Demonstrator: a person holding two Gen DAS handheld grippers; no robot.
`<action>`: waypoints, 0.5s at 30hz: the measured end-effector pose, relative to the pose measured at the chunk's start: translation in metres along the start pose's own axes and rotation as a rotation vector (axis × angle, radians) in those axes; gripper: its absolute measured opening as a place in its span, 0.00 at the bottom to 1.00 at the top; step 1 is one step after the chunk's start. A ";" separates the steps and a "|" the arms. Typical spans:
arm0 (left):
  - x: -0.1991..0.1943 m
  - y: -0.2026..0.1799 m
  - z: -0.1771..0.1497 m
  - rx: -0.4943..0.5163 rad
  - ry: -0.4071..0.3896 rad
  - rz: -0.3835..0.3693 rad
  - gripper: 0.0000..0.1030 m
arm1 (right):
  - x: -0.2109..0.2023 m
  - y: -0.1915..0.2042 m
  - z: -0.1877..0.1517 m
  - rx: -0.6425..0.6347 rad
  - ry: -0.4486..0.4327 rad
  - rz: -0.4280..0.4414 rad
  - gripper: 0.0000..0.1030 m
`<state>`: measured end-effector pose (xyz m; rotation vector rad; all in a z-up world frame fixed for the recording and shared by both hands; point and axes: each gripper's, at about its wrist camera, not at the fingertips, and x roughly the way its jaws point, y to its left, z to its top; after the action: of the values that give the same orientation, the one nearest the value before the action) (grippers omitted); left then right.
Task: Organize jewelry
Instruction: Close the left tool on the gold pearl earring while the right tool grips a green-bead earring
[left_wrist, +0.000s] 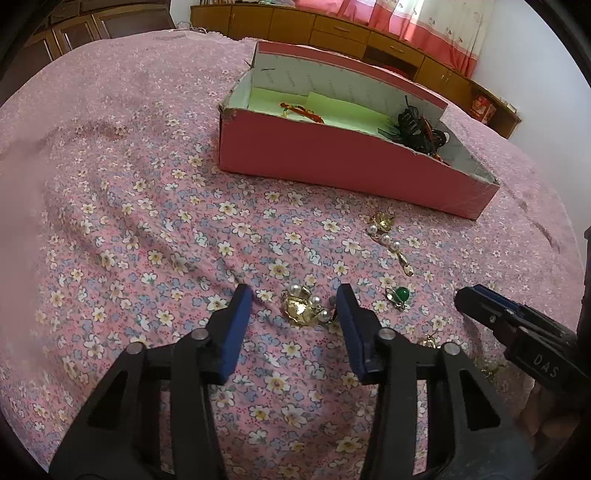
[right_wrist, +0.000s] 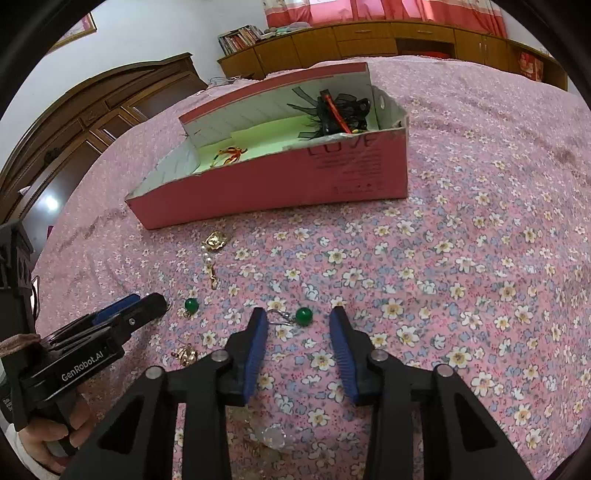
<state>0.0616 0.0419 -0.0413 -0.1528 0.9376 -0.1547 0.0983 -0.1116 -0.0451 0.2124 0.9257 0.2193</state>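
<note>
both grippers hover low over the bedspread (left_wrist: 147, 184), each straddling one piece for a pinch. left gripper (left_wrist: 295, 302) half open around the gold pearl earring (left_wrist: 304, 306), pads not touching it. right gripper (right_wrist: 298, 325) half open around a green bead earring (right_wrist: 303, 315), also apart. box (left_wrist: 332, 155) sits beyond, likely the drop spot, some items already inside.

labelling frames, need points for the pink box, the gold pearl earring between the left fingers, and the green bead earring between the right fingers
pink box (left_wrist: 332, 162), left wrist view, its near outer wall
gold pearl earring (left_wrist: 301, 308), left wrist view, its gold flower
green bead earring (right_wrist: 304, 315), right wrist view, the bead
</note>
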 end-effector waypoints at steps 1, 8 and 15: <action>0.000 0.000 -0.001 0.004 -0.001 0.001 0.35 | 0.001 0.000 0.000 0.000 0.000 -0.002 0.31; 0.003 -0.005 0.000 0.039 -0.012 -0.010 0.10 | 0.003 -0.001 -0.001 -0.008 -0.004 0.027 0.16; -0.004 -0.002 0.001 0.040 -0.031 -0.045 0.10 | -0.004 -0.002 -0.005 -0.002 -0.020 0.055 0.15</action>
<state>0.0597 0.0408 -0.0369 -0.1389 0.9004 -0.2120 0.0920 -0.1139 -0.0457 0.2374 0.9008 0.2685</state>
